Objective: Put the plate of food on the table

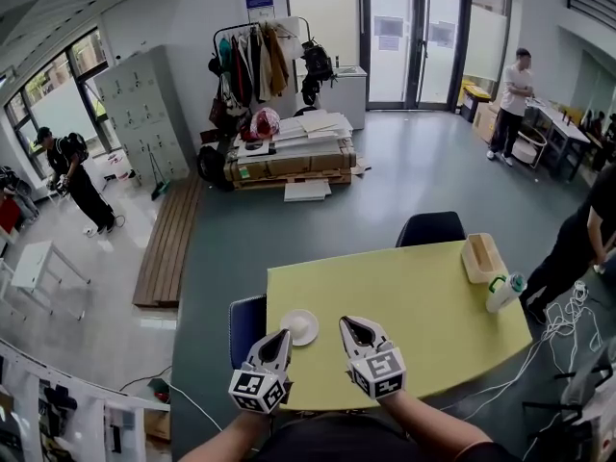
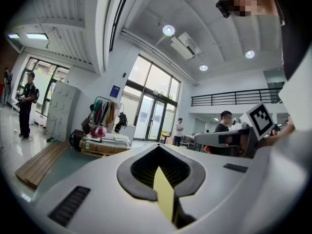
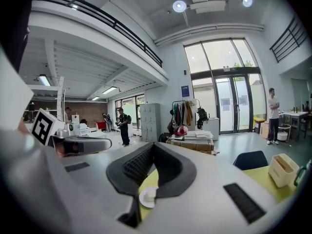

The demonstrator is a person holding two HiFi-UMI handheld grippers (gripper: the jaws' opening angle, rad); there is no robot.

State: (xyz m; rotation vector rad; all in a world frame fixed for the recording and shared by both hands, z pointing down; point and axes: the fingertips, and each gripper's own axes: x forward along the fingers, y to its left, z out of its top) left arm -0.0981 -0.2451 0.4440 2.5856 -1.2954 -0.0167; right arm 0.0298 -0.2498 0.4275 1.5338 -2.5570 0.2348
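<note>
A small white plate (image 1: 299, 327) with a pale piece of food on it rests on the yellow-green table (image 1: 414, 306), near its front left corner. My left gripper (image 1: 281, 334) hovers just left of the plate, jaws shut and holding nothing. My right gripper (image 1: 349, 322) hovers just right of the plate, also shut and empty. In the right gripper view the plate (image 3: 147, 197) shows below through the hollow behind the closed right gripper (image 3: 151, 146) tips. In the left gripper view only a sliver of the table (image 2: 164, 195) shows behind the closed left gripper (image 2: 158, 147) tips.
A tan box (image 1: 482, 257) and a white bottle with a green cap (image 1: 503, 293) stand at the table's right end. Dark chairs sit at the far side (image 1: 430, 227) and left end (image 1: 246, 326). Cables (image 1: 568, 318) lie on the floor at the right, and people stand around the room.
</note>
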